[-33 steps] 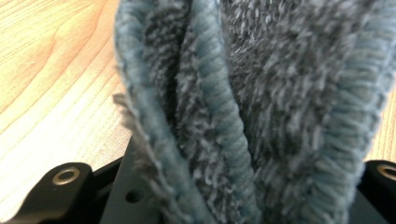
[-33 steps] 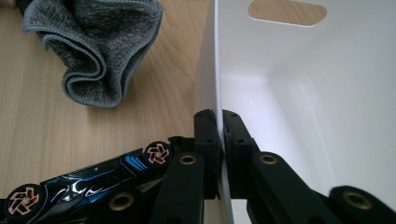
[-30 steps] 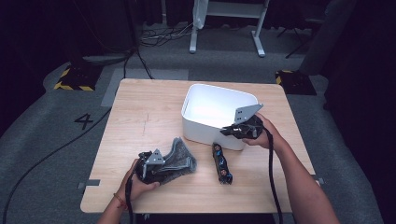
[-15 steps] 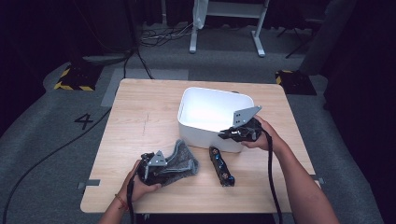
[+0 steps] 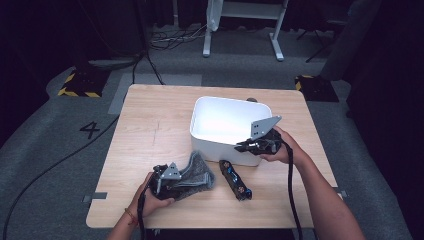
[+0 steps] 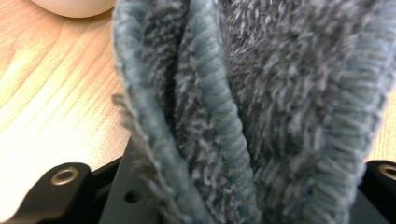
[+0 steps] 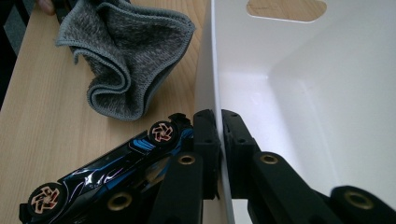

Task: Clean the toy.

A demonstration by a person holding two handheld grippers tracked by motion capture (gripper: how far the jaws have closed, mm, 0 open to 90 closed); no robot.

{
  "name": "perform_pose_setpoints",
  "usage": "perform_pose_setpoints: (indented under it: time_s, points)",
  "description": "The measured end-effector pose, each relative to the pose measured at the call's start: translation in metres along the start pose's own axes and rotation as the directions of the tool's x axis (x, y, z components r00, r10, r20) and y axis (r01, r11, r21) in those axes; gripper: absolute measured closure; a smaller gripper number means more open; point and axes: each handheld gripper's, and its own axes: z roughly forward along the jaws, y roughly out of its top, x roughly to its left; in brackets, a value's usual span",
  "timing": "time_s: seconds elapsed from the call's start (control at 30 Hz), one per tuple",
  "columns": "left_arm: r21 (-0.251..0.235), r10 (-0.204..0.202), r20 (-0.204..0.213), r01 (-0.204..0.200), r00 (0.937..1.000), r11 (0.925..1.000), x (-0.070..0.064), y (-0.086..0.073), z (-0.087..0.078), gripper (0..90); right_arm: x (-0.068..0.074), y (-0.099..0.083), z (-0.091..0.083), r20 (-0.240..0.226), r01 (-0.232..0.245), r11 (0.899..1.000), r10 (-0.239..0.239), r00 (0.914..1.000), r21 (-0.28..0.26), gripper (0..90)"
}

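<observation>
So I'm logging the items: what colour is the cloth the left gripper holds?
Mottled grey cloth with a blue-grey stitched edge, clearest in the left gripper view.

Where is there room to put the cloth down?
The bin is bare inside, and the table is bare left of it. It is crowded at the near edge, between the cloth, the toy car and the bin.

Left gripper [image 5: 187, 176] jaw tips buried under grey cloth [image 6: 261, 112], grip state hidden. Toy car [image 7: 107, 168] cut off at bottom edge, partly behind right gripper [image 7: 218, 122]. White bin [image 7: 299, 93] cropped right and top.
</observation>
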Motion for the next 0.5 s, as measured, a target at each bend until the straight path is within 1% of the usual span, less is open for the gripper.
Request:
perform_pose_setpoints:
  time_s: [0.13,0.37,0.5]
  points:
    - [0.0,0.0,0.004,0.0,1.0,1.0,-0.0007,0.0002,0.0005,66.9,0.0023,-0.0007,-0.0011,0.003,-0.001,1.0,0.001,1.0,0.001,86.3]
    - [0.003,0.005,0.013,-0.005,0.9999,1.0,-0.0031,0.0017,0.0021,66.7,0.0045,-0.0036,-0.0049,-0.01,0.005,1.0,-0.004,0.9999,0.002,86.4]
    - [0.003,0.003,0.018,-0.003,0.9998,1.0,-0.004,0.0021,0.0029,66.6,0.0048,-0.006,-0.0072,-0.008,-0.002,1.0,0.002,1.0,0.0,86.1]
